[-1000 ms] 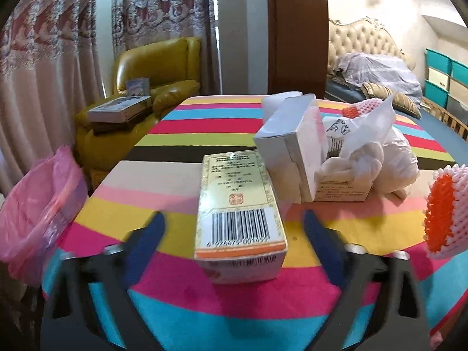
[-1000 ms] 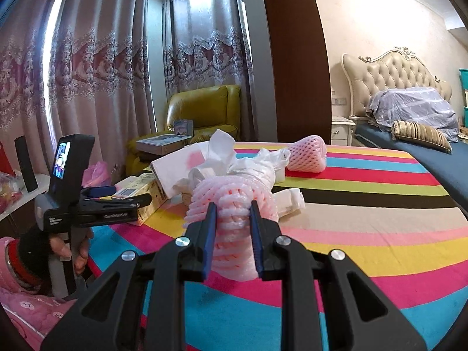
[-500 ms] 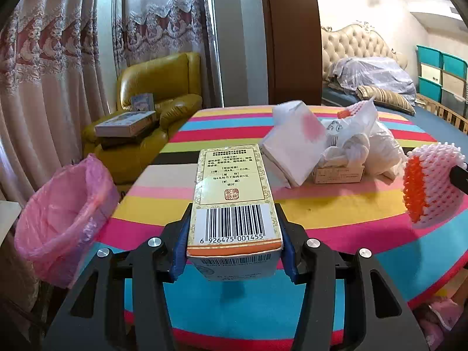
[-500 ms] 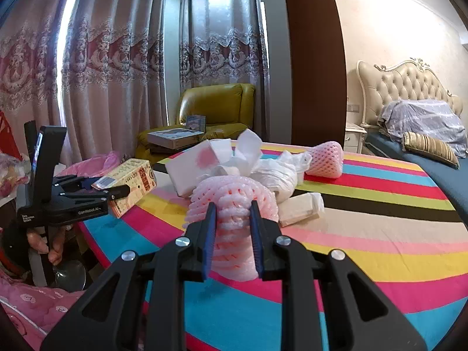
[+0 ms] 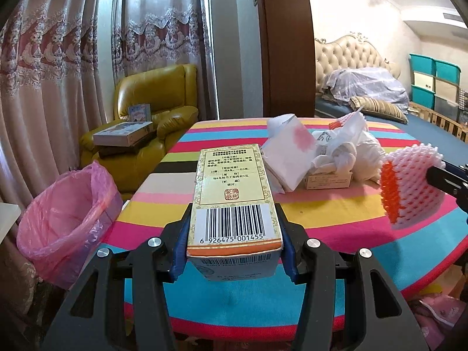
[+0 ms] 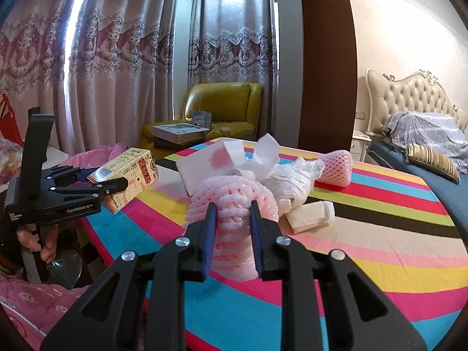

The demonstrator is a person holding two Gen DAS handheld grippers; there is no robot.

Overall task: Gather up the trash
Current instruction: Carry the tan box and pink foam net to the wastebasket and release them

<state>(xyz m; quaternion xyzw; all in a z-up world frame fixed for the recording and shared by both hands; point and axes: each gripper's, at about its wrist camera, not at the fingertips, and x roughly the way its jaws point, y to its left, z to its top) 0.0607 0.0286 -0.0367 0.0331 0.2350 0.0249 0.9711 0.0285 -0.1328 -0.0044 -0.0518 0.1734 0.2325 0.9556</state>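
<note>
Ahead in the left wrist view, the left hand-held gripper (image 5: 234, 245) clamps a yellow box (image 5: 232, 196) above the striped table (image 5: 321, 213); a pink-lined bin (image 5: 65, 216) sits at 9 o'clock, white wrappers (image 5: 324, 155) at 1 o'clock. From the right wrist view, the right hand-held gripper (image 6: 233, 228) pinches a pink foam net (image 6: 231, 201), with a white packet (image 6: 310, 216) at 2 o'clock.

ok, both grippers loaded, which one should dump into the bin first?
Left, probably. The left gripper holds the yellow box near the table edge, with the pink-lined bin just to its left. The right gripper with its foam net sits farther away.
</note>
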